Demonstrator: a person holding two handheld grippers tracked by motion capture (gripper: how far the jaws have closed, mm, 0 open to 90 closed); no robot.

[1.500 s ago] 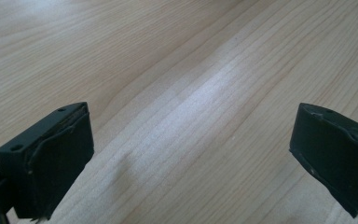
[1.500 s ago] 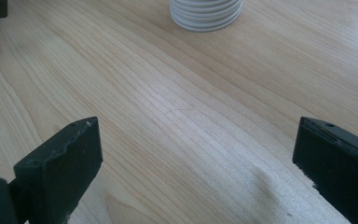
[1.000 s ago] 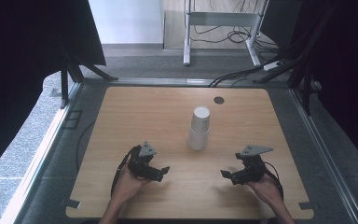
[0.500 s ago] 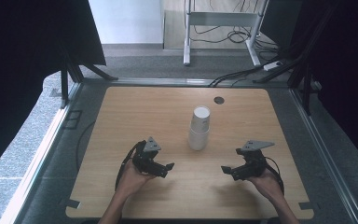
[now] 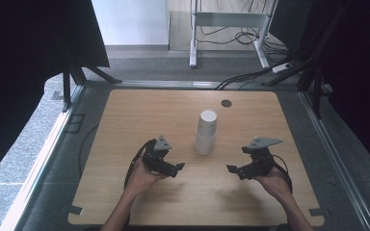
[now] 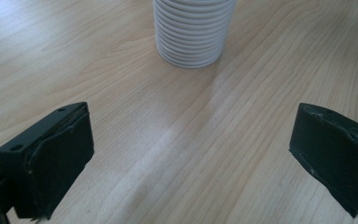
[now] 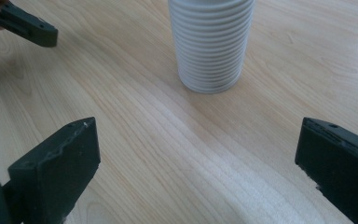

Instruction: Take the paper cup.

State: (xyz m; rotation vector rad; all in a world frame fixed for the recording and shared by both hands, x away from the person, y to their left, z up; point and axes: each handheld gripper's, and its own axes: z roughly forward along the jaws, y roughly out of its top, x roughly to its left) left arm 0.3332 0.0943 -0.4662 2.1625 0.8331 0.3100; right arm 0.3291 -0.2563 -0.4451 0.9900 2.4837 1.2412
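Note:
A stack of white ribbed paper cups (image 5: pixel 205 132) stands upright near the middle of the wooden table (image 5: pixel 139 115). My left gripper (image 5: pixel 177 168) is low over the table to the stack's left, jaws wide apart and empty. My right gripper (image 5: pixel 231 169) sits to the stack's right, also open and empty. In the left gripper view the cup stack (image 6: pixel 193 31) rises ahead of the left gripper (image 6: pixel 191 158). In the right gripper view the stack (image 7: pixel 211 42) stands ahead of the right gripper (image 7: pixel 196 172), and a jaw of the left gripper (image 7: pixel 21 23) shows at top left.
A small dark round hole (image 5: pixel 226 103) lies in the tabletop behind the cups. A metal frame edges the table, with cables (image 5: pixel 241 79) and a white stand's legs (image 5: pixel 226 19) on the floor beyond. Dark curtains flank both sides.
Both grippers have crept inward and forward toward the cup stack. The cups have not moved.

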